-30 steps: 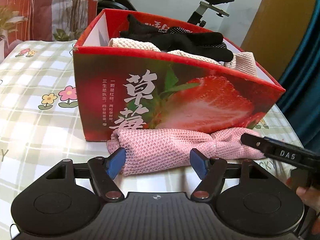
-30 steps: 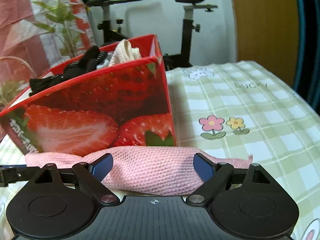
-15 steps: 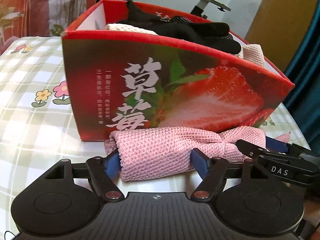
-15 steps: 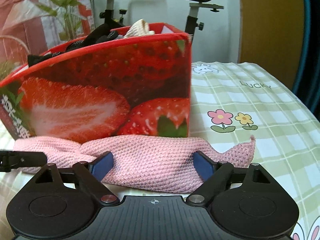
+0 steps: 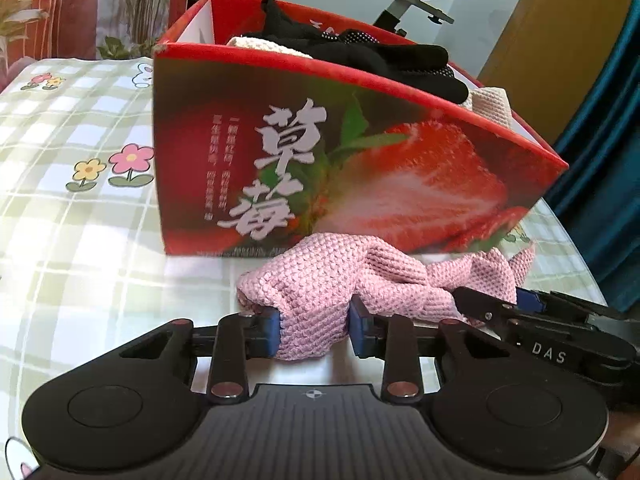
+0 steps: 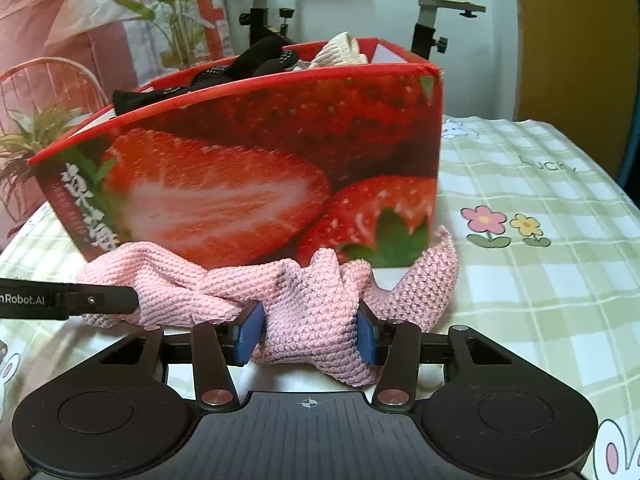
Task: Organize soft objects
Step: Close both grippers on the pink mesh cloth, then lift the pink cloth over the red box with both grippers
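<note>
Checked tablecloth [image 5: 80, 240]; both grippers' jaws closing on pink cloth [image 5: 320, 280] before strawberry box [image 5: 320, 152].

Pink cloth by the strawberry box

The soft pink knitted cloth [image 5: 332, 280] lies bunched on the table, touching the red cardboard strawberry box [image 5: 360, 168] holding black and cream cloths.

The left gripper [image 5: 314, 330] is closing, blue pads squeezing one end of the pink knitted cloth [image 5: 340, 284]. At twelve o'clock stands the strawberry box [image 5: 320, 152]; the right gripper [image 5: 520, 304] pinches the cloth at three o'clock.
</note>
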Motion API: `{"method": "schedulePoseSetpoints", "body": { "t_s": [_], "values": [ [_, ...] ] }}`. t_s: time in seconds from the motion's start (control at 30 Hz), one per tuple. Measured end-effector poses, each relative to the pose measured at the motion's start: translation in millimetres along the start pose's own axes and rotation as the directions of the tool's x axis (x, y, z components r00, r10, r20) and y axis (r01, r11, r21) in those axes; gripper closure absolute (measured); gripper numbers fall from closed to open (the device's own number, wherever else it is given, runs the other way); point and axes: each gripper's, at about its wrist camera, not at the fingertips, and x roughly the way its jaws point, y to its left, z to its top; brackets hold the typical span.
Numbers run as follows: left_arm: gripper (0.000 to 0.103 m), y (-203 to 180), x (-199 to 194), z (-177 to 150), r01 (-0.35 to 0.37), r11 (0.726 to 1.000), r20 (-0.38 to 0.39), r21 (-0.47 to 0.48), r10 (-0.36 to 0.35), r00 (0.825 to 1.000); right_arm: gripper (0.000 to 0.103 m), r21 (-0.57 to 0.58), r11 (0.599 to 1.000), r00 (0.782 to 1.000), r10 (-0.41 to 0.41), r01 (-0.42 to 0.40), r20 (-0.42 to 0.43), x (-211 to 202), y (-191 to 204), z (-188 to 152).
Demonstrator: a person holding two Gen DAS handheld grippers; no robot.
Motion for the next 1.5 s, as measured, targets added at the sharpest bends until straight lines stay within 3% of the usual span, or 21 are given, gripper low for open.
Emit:
{"method": "schedulePoseSetpoints", "body": {
  "t_s": [0.67,0.9,1.27,1.5],
  "values": [
    [0.068,25.6,-37.5,-33.9,0.008,0.995,-0.026,-0.103,-0.010,1.000,0.063,0.034,0.992,0.990,0.123,-0.121,-0.062,-27.6,11.6,-20.2],
    [0.068,31.5,-33.2,-35.3,0.042,0.989,-0.011,-0.138,-0.044,0.999,0.065,0.040,0.991,0.990,0.127,-0.125,-0.054,-28.5,10.5,-21.8],
    [0.068,34.2,-35.9,-38.5,0.057,0.986,0.004,-0.155,-0.057,0.998,0.076,0.118,0.977,0.982,0.183,-0.176,-0.052,-30.5,5.6,-24.5],
    [0.068,31.7,-47.1,-38.5,0.093,0.983,0.059,-0.161,-0.085,0.995,0.080,0.128,0.970,0.978,0.209,-0.209,0.012,-39.0,6.8,-22.2]
  ]
}}
